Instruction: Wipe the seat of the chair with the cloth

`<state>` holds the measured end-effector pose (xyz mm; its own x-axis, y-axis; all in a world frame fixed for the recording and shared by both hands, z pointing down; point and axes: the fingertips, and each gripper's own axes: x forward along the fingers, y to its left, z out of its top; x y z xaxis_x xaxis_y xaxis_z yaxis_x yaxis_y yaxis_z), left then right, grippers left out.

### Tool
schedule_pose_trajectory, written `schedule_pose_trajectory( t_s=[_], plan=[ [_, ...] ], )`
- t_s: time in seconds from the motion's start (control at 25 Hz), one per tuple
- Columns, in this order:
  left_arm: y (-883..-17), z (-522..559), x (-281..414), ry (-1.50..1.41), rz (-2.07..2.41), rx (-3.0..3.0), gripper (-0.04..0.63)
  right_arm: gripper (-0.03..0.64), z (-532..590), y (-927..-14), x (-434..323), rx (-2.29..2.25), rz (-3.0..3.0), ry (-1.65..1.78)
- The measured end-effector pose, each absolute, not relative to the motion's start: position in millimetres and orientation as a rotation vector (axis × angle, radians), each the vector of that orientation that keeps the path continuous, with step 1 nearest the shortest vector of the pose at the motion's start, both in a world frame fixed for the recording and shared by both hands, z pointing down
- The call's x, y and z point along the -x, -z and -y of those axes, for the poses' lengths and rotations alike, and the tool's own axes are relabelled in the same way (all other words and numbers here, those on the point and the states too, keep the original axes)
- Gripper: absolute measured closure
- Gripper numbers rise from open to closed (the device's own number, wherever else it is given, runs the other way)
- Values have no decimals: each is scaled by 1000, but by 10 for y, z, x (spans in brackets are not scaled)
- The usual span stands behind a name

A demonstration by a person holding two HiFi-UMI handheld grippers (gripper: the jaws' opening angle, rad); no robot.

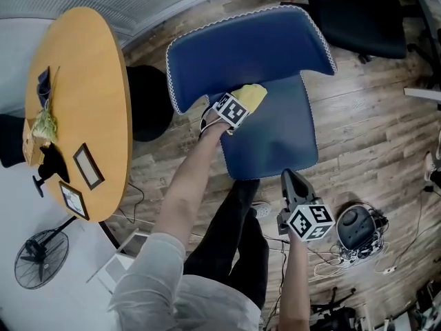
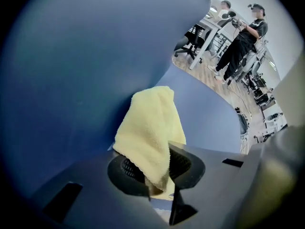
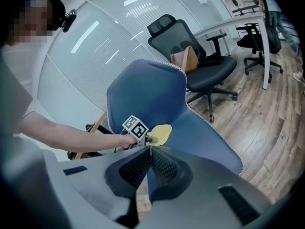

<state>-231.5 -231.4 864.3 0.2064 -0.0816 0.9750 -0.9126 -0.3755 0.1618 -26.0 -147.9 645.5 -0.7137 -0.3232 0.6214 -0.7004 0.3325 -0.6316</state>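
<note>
- Wood-plank floor (image 1: 372, 123) in an office; a round wooden table (image 1: 96, 116) stands at the left in the head view, with a floor fan (image 1: 40, 257) below it.
- Blue chair (image 1: 241, 47) sits centre frame, white stitching along its edge. Its seat (image 1: 282, 133) faces the person.
- Yellow cloth (image 1: 251, 96) lies at the rear of the seat, right at the crease where seat meets backrest, toward the seat's left side.
- Left gripper (image 1: 241, 104) reaches in over the seat on an outstretched bare arm. Its own view shows the jaws pinched on the cloth, a fold hanging out ahead of them against the blue surface.
- Right gripper (image 1: 289, 178) is held off the front edge of the seat, over the floor, well apart from the cloth, and points toward the chair. Its jaws are pressed together at the tips with nothing between them.
- Black office chair (image 3: 200, 75) stands behind the blue one in the right gripper view.
- Small dark device with loose cables (image 1: 355, 229) lies on the floor just right of the right gripper.
</note>
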Motion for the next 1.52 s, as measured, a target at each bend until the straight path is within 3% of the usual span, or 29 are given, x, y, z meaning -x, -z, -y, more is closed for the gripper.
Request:
schedule_pose_trajectory(
  t_s=[0.28,0.52,0.88,1.52],
  plan=[
    [-8627,2124,2613,-1292,1005,-1642,506,594,1348,-6472,444,-832,2225,-1314],
    [-8623,1926,2722,-1480,1018,-1702,511,594,1233,-6504,541,-799,2226,-1285],
    [-8655,1589,2489,-1741,967,-1856,517,594,1144,-6696,811,-763,2014,-965],
    [-8674,753,1842,-1733,916,-1919,518,594,1120,-6399,930,-765,2055,-790]
  ],
)
